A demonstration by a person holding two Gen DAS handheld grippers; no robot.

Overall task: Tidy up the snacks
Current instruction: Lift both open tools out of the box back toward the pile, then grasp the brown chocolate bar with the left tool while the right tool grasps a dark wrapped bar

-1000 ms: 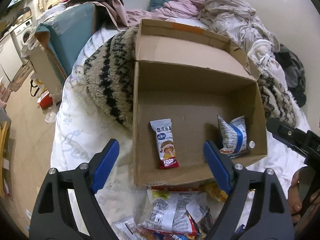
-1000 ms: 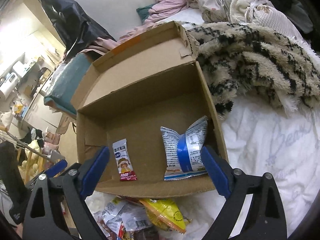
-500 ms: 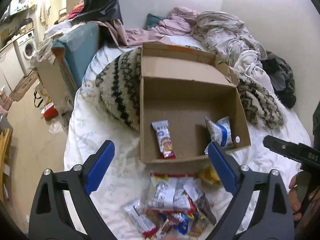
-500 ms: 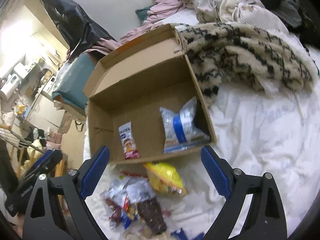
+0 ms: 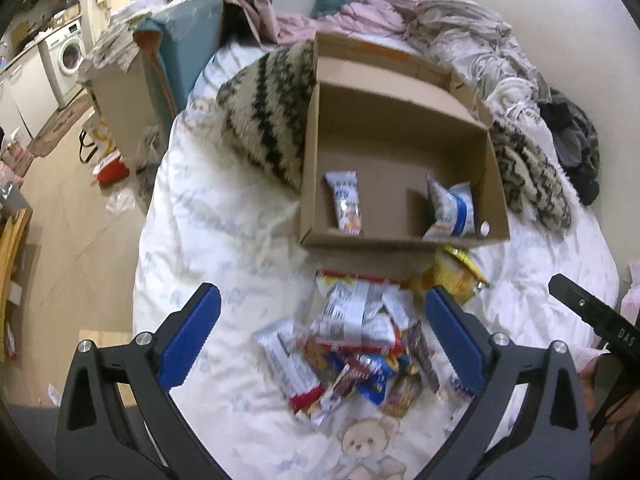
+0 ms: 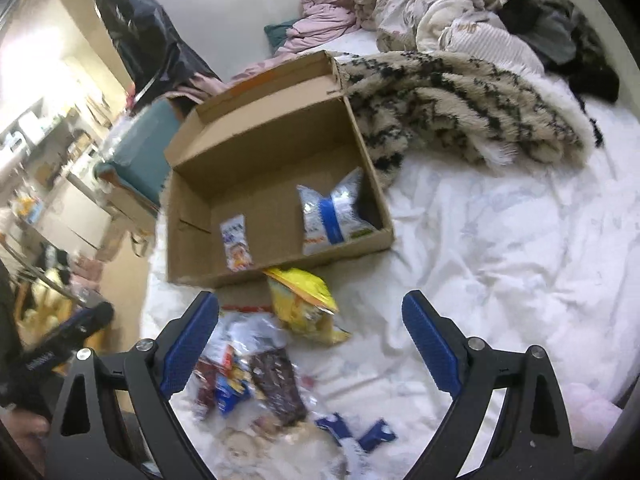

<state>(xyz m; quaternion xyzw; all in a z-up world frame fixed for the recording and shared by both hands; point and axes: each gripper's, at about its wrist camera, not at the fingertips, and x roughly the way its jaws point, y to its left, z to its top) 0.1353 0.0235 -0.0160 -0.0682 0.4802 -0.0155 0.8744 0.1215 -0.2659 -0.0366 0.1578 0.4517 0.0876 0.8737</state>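
An open cardboard box (image 5: 400, 132) (image 6: 272, 136) lies on the white bed. Inside it are a small white and red snack bar (image 5: 346, 204) (image 6: 237, 243) and a white and blue bag (image 5: 450, 210) (image 6: 332, 216). In front of the box a heap of snack packets (image 5: 356, 344) (image 6: 248, 368) is spread on the sheet, with a yellow bag (image 6: 304, 300) (image 5: 452, 280) at its right. My left gripper (image 5: 320, 336) hangs over the heap, its jaws opening with nothing gripped. My right gripper (image 6: 310, 344) stands open above the heap, holding nothing.
A furry black and cream blanket (image 6: 460, 100) (image 5: 264, 108) lies behind the box, with piled clothes (image 6: 440, 12) further back. The bed's left edge drops to the floor (image 5: 68, 220). A teal cushion (image 5: 188, 48) stands at the back left. Bare sheet (image 6: 500, 240) lies to the right.
Both grippers have drawn back from the box, which now looks smaller and farther. The heap of packets has come into view under them. The left jaws stand wider than before.
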